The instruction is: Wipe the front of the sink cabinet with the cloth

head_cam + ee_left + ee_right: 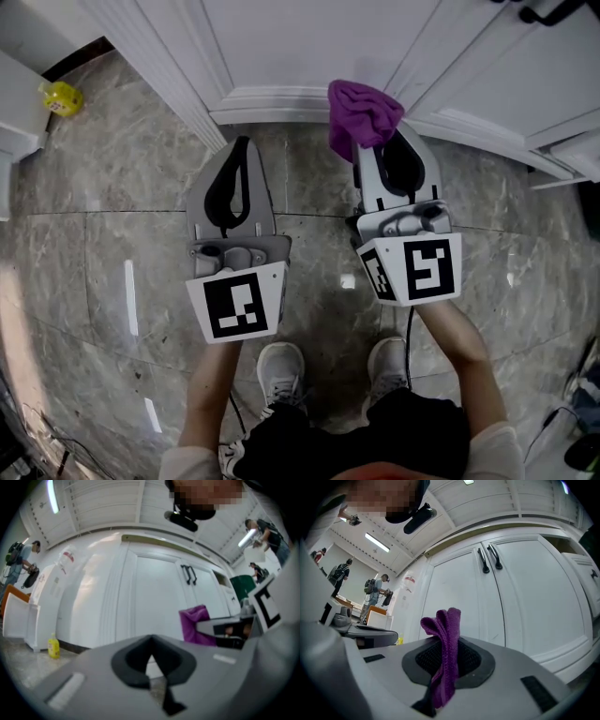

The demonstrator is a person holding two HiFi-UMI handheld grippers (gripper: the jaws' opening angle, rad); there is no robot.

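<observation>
The white sink cabinet [309, 47] fills the top of the head view, with its panelled doors [525, 597] and black handles [489, 558] straight ahead of both grippers. A purple cloth [362, 116] is bunched upright in my right gripper [375, 150], which is shut on it close to the cabinet's base moulding. In the right gripper view the cloth [446, 653] stands between the jaws. My left gripper [244, 146] is shut on nothing, beside the right one and just short of the cabinet's corner. From the left gripper [151, 641] view the cloth [196, 623] shows at the right.
A grey marble floor [103, 244] runs under both grippers. A yellow bottle [62, 97] stands on the floor at the far left, next to a white unit [17, 122]. The person's shoes [281, 370] are just behind the grippers. People stand in the background [375, 592].
</observation>
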